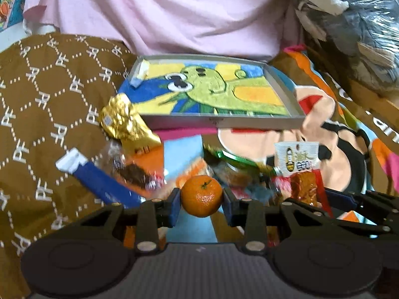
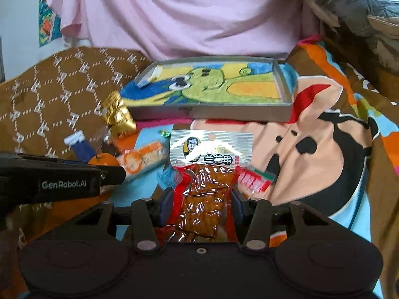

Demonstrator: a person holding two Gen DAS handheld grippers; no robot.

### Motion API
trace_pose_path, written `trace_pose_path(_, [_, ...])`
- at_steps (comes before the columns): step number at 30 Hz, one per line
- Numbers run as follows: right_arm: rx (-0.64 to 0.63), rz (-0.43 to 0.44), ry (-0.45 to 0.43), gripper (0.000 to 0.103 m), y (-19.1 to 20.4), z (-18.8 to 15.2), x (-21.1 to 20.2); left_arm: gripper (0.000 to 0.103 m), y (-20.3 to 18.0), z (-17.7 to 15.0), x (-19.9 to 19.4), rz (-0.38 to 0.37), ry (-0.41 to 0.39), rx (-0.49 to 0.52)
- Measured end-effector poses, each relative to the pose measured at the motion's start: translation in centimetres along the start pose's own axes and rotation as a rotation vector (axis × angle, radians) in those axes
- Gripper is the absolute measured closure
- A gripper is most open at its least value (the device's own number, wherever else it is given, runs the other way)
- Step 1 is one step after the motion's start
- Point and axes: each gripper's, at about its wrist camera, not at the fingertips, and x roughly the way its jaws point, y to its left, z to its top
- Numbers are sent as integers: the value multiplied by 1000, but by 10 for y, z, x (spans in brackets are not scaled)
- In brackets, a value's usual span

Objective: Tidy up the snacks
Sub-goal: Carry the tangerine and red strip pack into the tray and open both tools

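A mandarin (image 1: pixel 201 195) sits squeezed between the blue pads of my left gripper (image 1: pixel 201 200), lifted above the snack pile; it also shows in the right wrist view as the mandarin (image 2: pixel 103 160). My right gripper (image 2: pixel 202 199) is shut on a clear and red packet of brown tofu snack (image 2: pixel 209 174), held upright by its lower half. That packet (image 1: pixel 296 159) appears to the right of the mandarin. Beyond both stands a grey tray (image 1: pixel 224 122) with a cartoon picture lining, holding one small white and blue wrapper (image 1: pixel 141 74) in its far left corner.
Loose snacks lie on the cartoon blanket (image 2: pixel 324 149): a gold foil pack (image 1: pixel 122 119), a blue bar (image 1: pixel 104 186), an orange and white packet (image 2: pixel 142 159), a red and green packet (image 2: pixel 254 180). A brown patterned cushion (image 1: pixel 49 99) is left, pink cloth (image 1: pixel 174 12) behind, plastic bags (image 1: pixel 349 25) right.
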Motion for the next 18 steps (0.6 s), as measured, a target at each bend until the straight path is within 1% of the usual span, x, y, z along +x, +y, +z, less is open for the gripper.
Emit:
trace_pose_path(4, [20,25,-19,54,-9,18,6,64,1,20,7,13,-22,-17])
trace_pose_path(8, [20,30,-74,54,-18,42,14,64,3,46,17,24,-56,-36])
trace_pose_path(13, [-2,38,-174,54,-28,84,28,64,9,87,36,49,-113,-62])
trace_pose_path(18, [15,33,-305,54,-46,136,49,64,20,129,60,67,-177,-114])
